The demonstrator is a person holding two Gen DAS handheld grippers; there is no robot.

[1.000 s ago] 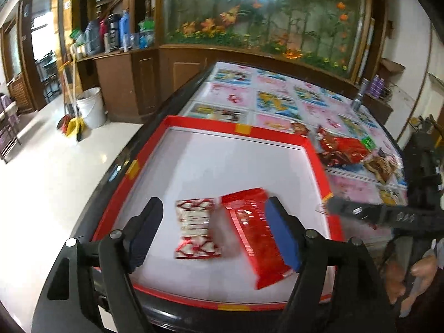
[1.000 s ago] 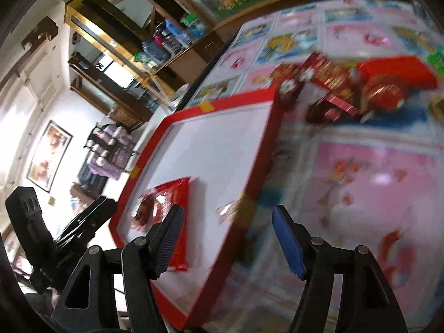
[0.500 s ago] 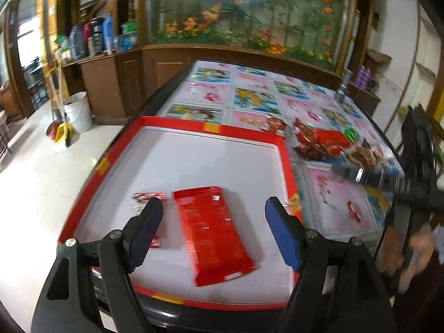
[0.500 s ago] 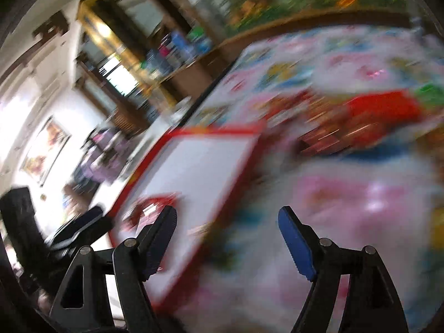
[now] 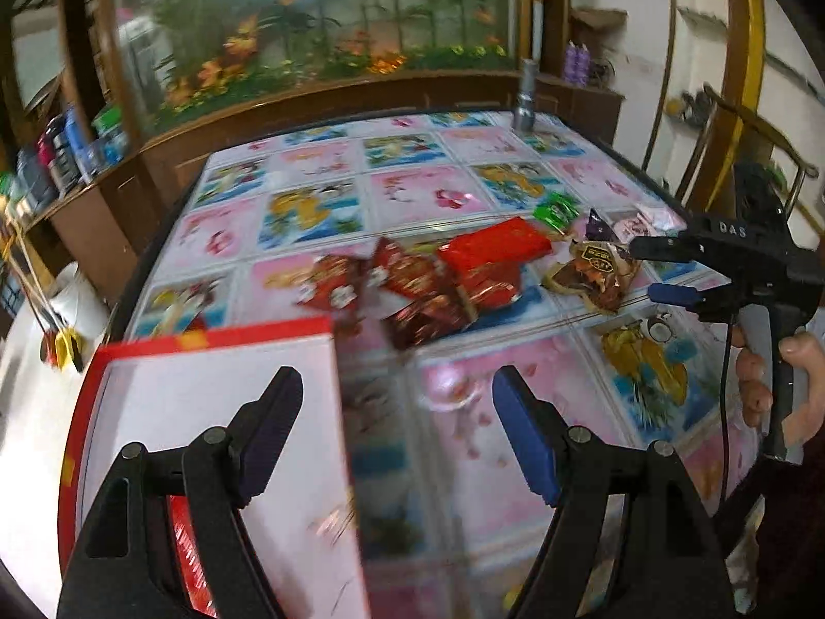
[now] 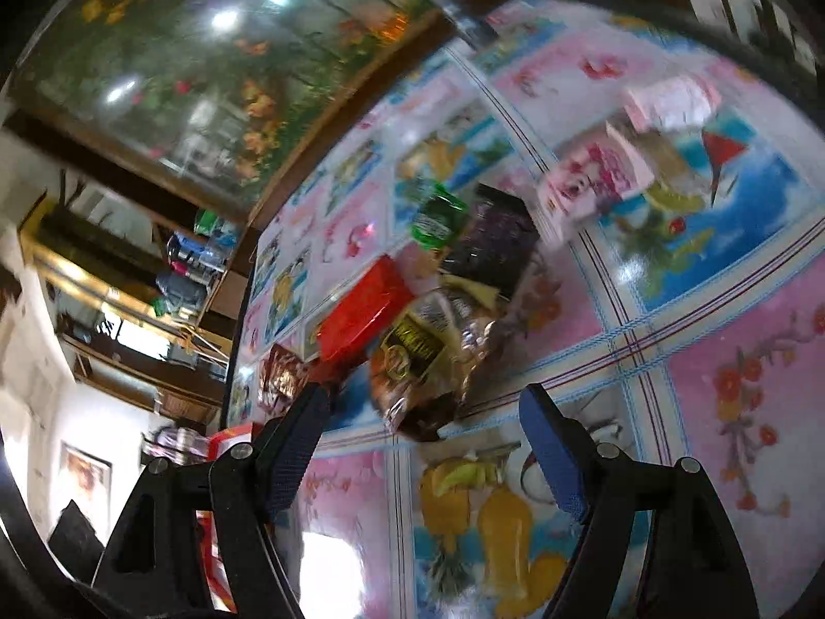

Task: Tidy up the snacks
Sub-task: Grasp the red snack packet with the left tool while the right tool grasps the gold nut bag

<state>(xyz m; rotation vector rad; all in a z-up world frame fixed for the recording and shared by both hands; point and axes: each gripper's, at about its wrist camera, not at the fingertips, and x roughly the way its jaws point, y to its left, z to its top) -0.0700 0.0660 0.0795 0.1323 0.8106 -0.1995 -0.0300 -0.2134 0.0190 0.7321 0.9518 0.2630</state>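
We take the red-rimmed tray (image 5: 216, 335) as our landmark on the patterned surface (image 5: 464, 196). Inside it we see only a sliver of one red packet (image 5: 185, 541) behind the left gripper (image 5: 397, 443); whatever else it holds is hidden. Beyond the tray's far corner the pile of snacks (image 5: 443, 278) remains unsorted: a red box (image 5: 495, 247), several red wrappers, a brown packet (image 6: 417, 356), a green packet (image 6: 438, 216), a dark packet and pink ones farther out. We judge the task early, most items left to move. Left jaws stand apart, empty, over the tray's edge. The right gripper (image 6: 423, 443) faces the brown packet, its jaws opening, nothing between them.
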